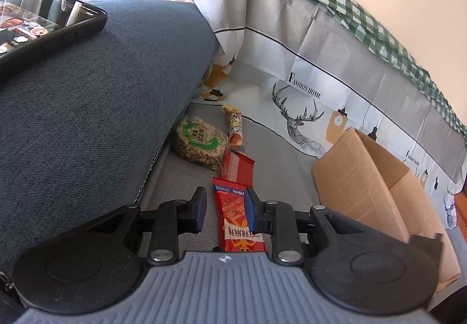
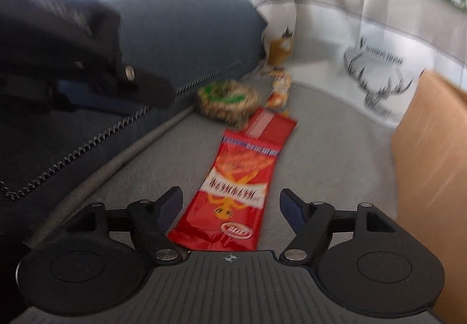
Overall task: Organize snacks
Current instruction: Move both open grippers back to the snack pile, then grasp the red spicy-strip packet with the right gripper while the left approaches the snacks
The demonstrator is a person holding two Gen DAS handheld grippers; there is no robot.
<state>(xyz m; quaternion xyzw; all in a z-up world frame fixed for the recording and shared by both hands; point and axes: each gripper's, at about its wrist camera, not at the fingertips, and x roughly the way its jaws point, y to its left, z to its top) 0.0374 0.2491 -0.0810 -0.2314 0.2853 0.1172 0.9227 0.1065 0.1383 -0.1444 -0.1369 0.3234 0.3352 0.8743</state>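
Left gripper (image 1: 226,208) is held low over the grey seat surface (image 1: 277,160), its jaws apart and clamped on nothing. Between and just under its fingers the long red snack packet (image 1: 238,219) is seen lying flat; the right-hand pad overlaps the packet's right edge in the left wrist view, and whether it touches cannot be told. Directly ahead of this packet a second red wrapper (image 1: 235,169) is laid, its near end meeting the far end of the long packet. Further ahead, a round puffed-grain cake in clear wrap (image 1: 200,143) is found ahead-left, against the foot of the blue cushion (image 1: 87,108), and a slim yellow-orange snack bar (image 1: 235,128) is beside it to the right. On the cushion top, far left, a black phone (image 1: 43,29) is rested.

To the right of the left gripper an open cardboard box (image 1: 359,184) is stood, with a strip of bare seat between its near wall and the snack row. Behind everything, a deer-printed cloth (image 1: 306,108) is draped up the backrest.

Right gripper (image 2: 230,207) is likewise held with jaws apart and empty, the near end of the long red snack packet (image 2: 233,192) lying between its fingers without visible contact. Bare seat is left on both sides of the packet here. Ahead-left, part of the left gripper (image 2: 87,90) is seen, blurred, over the cushion edge. The box wall (image 2: 432,149) bounds the right side.
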